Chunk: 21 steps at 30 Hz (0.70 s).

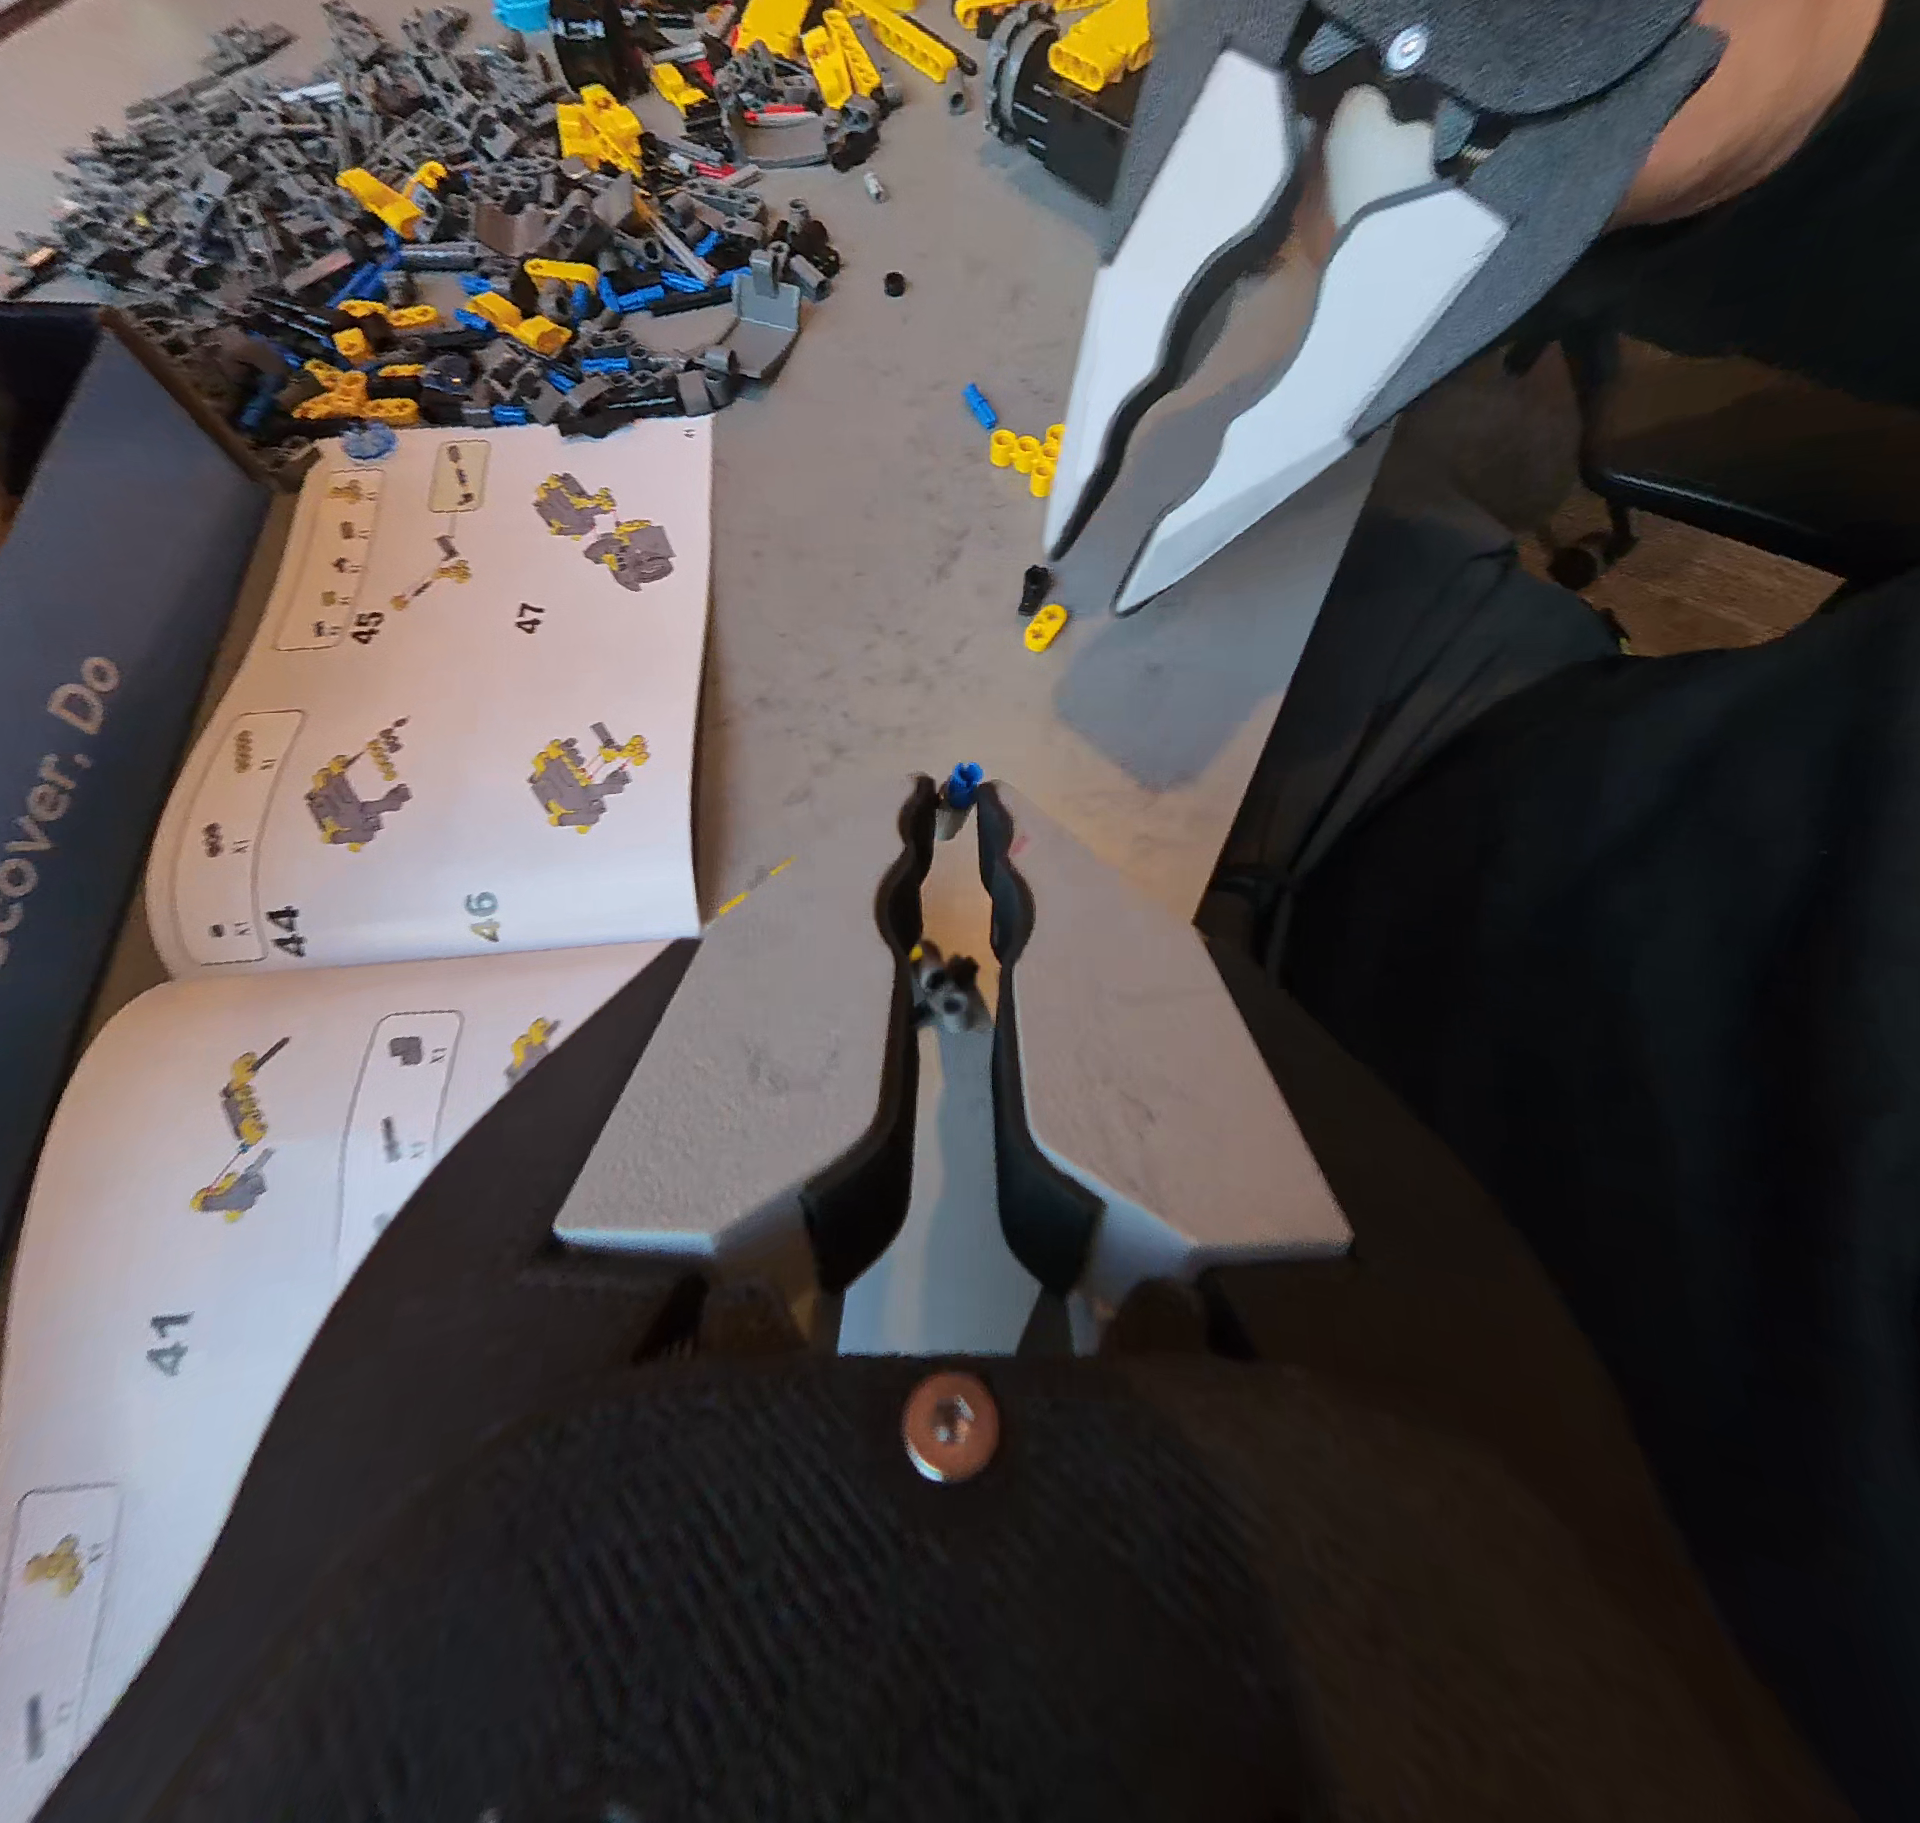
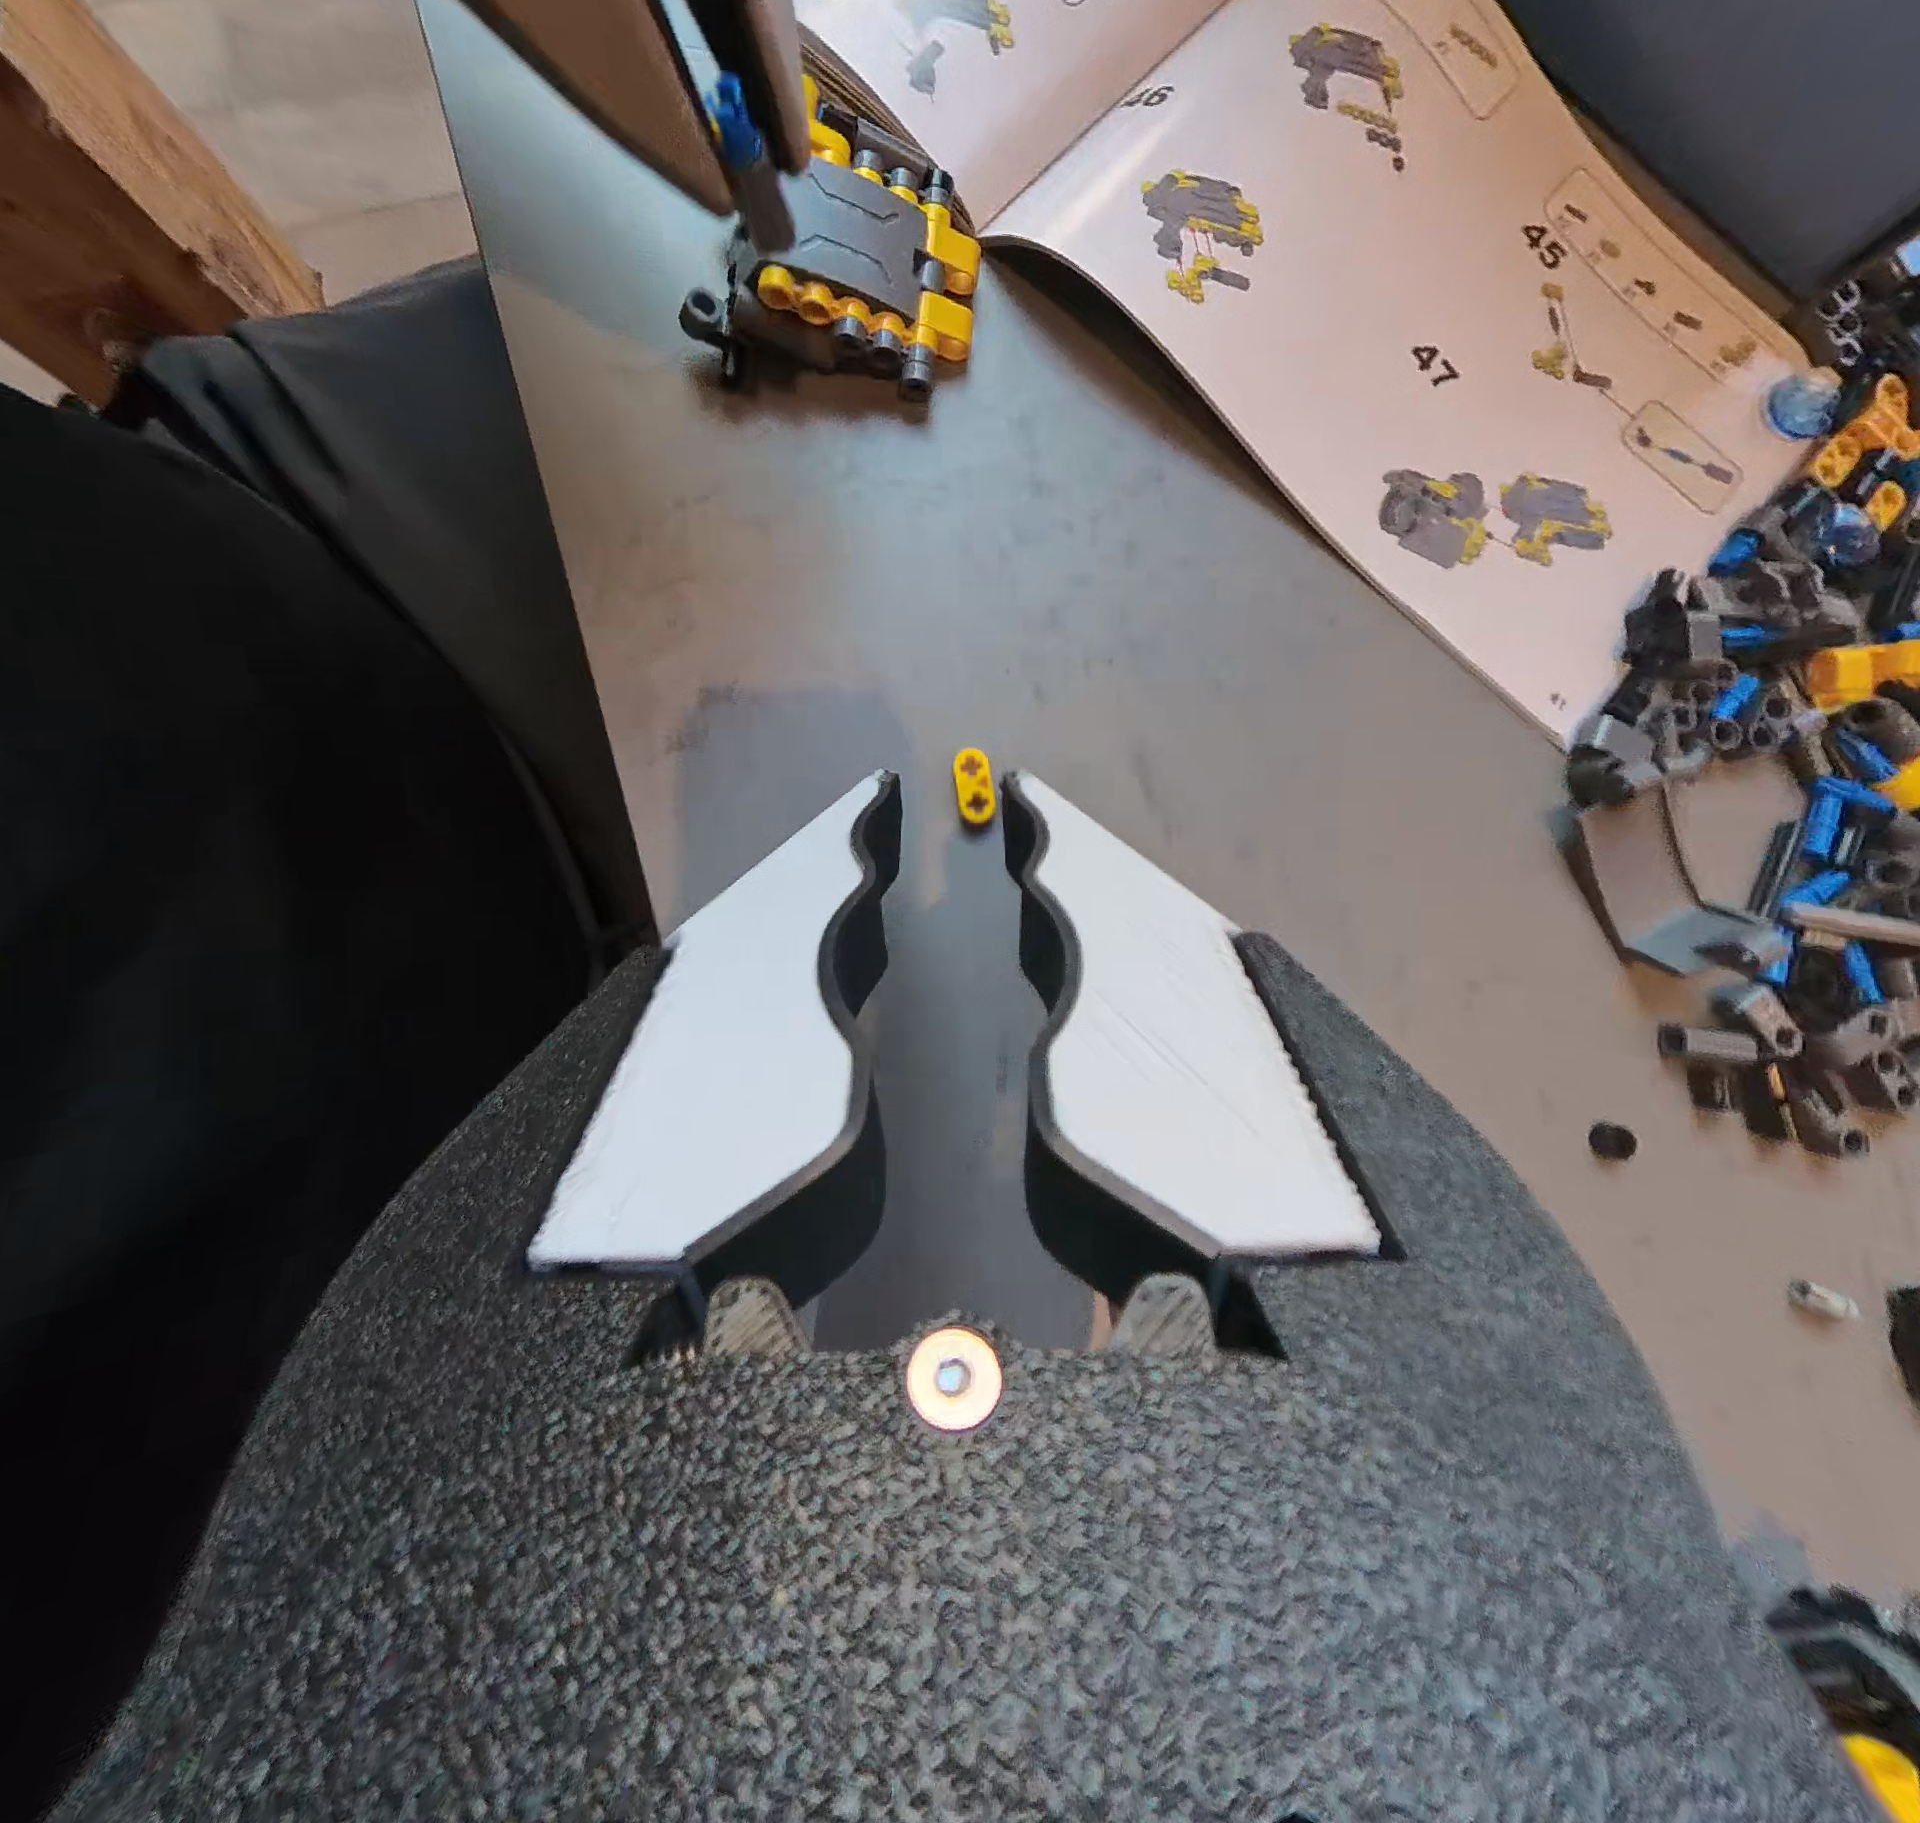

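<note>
Left gripper (image 1: 951,797): jaws narrow, pinched on a small blue pin (image 1: 962,786) at the very tips; pin's long axis runs along the fingers, blue end poking out past them.
Below left gripper: grey-and-yellow brick assembly (image 2: 852,267) on the table, near the booklet's spine; the pin hangs just over its near-left corner, contact not clear.
Right gripper (image 2: 948,802): jaws parted, nothing between them, low over the table.
Yellow two-hole link (image 2: 974,786): flat on the table just ahead of the right tips, nearer the right-hand finger; long axis roughly in line with the fingers.
Black peg (image 1: 1034,589): just beside the link.
Open room: bare grey table (image 2: 1039,578) between link and assembly.
Edges: table edge close on the right gripper's left side; open instruction booklet (image 1: 468,693) and loose brick pile (image 1: 436,246) bound the other side.
</note>
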{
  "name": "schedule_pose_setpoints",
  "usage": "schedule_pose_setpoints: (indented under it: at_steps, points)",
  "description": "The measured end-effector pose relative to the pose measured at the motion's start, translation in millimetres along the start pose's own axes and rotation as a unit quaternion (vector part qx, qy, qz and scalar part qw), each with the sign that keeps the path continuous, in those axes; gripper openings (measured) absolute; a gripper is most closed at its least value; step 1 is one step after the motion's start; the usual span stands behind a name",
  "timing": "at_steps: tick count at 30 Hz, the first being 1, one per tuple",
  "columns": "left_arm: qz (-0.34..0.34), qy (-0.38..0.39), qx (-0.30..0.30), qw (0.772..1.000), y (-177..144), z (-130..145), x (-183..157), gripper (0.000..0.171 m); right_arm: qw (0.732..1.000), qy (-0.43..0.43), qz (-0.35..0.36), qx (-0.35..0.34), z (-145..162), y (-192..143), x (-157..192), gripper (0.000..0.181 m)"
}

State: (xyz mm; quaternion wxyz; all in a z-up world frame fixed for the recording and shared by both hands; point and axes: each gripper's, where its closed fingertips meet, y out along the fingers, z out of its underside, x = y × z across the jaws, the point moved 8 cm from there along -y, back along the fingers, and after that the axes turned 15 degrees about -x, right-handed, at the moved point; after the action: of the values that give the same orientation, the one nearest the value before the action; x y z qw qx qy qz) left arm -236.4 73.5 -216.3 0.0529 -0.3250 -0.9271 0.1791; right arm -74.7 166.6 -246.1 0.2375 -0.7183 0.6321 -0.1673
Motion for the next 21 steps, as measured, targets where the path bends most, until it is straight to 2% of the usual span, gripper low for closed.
schedule_pose_setpoints:
  at_steps: [5, 8, 11, 19, 21]
  points:
    - [0.034, -0.005, 0.035, 0.999, 20, 4, -11, 0.005, 0.998, -0.046, 0.002, 0.036, 2, 18, -1, 0.014]
    - [0.043, 0.016, 0.071, 0.996, 33, 9, -16, 0.005, 0.996, -0.075, -0.015, 0.054, 4, 16, 3, 0.004]
    - [0.054, 0.027, 0.087, 0.994, 43, 12, -22, 0.005, 0.992, -0.096, -0.014, 0.075, 8, 8, 4, 0.004]
    - [0.058, 0.014, 0.089, 0.994, 47, 15, -24, 0.005, 0.991, -0.067, 0.011, 0.112, 20, -11, -9, 0.000]
    - [0.059, 0.016, 0.090, 0.994, 49, 14, -25, 0.005, 0.994, -0.055, 0.015, 0.099, 19, -14, -12, 0.001]
